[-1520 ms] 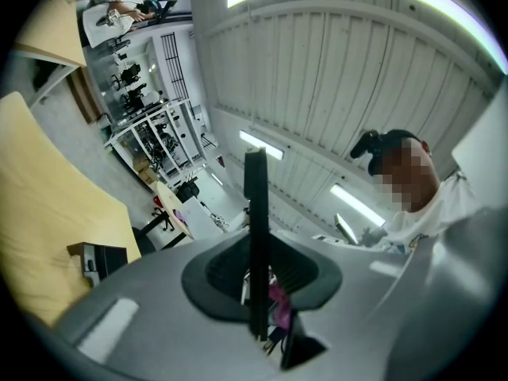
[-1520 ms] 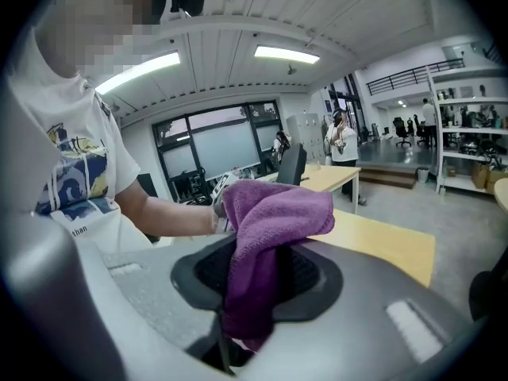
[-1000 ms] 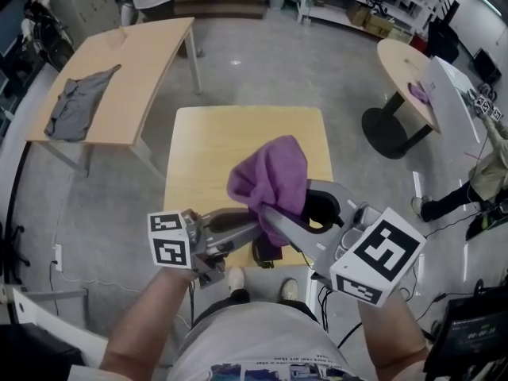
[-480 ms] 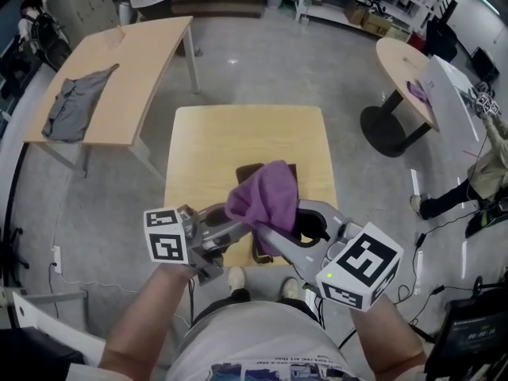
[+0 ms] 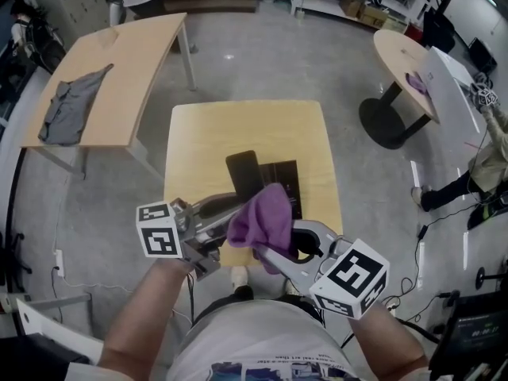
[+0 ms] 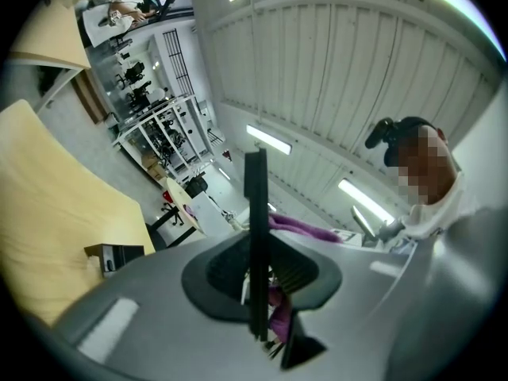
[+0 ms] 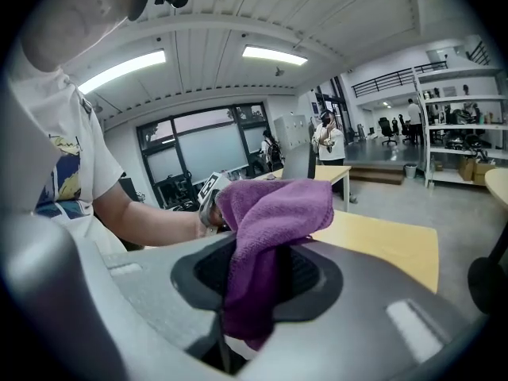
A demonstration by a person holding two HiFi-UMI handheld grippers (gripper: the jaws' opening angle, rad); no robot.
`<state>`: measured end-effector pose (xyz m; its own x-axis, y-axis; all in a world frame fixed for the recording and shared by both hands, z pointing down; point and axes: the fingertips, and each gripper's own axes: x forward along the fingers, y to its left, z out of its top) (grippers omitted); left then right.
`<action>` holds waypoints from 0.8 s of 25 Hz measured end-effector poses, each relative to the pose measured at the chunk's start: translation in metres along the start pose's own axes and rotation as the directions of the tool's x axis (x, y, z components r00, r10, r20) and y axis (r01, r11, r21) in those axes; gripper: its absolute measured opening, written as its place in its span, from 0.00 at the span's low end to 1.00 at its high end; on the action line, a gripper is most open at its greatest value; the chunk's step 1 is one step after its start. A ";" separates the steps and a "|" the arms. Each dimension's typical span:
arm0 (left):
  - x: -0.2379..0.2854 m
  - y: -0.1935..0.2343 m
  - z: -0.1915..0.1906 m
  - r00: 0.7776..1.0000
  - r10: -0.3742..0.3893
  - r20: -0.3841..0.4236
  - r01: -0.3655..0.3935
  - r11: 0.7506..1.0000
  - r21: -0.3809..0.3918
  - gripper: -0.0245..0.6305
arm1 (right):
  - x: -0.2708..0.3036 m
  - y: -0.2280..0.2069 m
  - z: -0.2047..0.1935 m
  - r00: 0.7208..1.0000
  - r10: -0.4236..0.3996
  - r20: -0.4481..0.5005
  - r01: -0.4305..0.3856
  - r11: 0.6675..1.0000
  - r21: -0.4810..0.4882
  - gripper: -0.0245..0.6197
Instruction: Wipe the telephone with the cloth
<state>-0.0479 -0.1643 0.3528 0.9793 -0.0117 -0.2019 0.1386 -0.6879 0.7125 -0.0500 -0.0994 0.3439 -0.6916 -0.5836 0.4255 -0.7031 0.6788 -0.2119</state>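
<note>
The telephone (image 5: 242,175) is a flat black slab, held on edge over the near part of the small wooden table (image 5: 238,129). My left gripper (image 5: 228,210) is shut on its lower end. The left gripper view shows the telephone (image 6: 255,236) edge-on as a thin black bar between the jaws of that gripper (image 6: 255,296). A bunched purple cloth (image 5: 263,217) sits just in front of and below the telephone, with my right gripper (image 5: 271,248) shut on it. In the right gripper view the cloth (image 7: 266,228) drapes over the jaws of this gripper (image 7: 254,296) and hides their tips.
A black box (image 5: 283,182) lies on the table right of the telephone, and the left gripper view catches the same box (image 6: 116,256). A long table (image 5: 119,62) with a grey garment (image 5: 71,105) stands far left. A round table (image 5: 406,60) and a person (image 5: 486,165) are at the right.
My right gripper has sunk towards me with the cloth, uncovering the telephone and the black box behind it. The left gripper has shifted only slightly and keeps its grip.
</note>
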 end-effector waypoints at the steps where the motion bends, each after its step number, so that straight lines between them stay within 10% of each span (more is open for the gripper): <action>1: -0.001 0.000 0.001 1.000 -0.001 0.001 0.001 1.000 -0.001 0.16 | 0.000 0.001 -0.003 1.000 -0.001 -0.005 0.001 1.000 0.005 0.21; 20: 0.001 0.001 0.017 1.000 -0.020 0.005 0.020 1.000 -0.002 0.16 | -0.007 0.010 -0.067 0.996 -0.026 -0.090 0.032 0.997 0.064 0.21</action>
<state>-0.0497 -0.1776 0.3421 0.9756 -0.0019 -0.2194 0.1582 -0.6868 0.7094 -0.0412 -0.0585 0.3974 -0.6552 -0.5588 0.5083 -0.7341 0.6298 -0.2539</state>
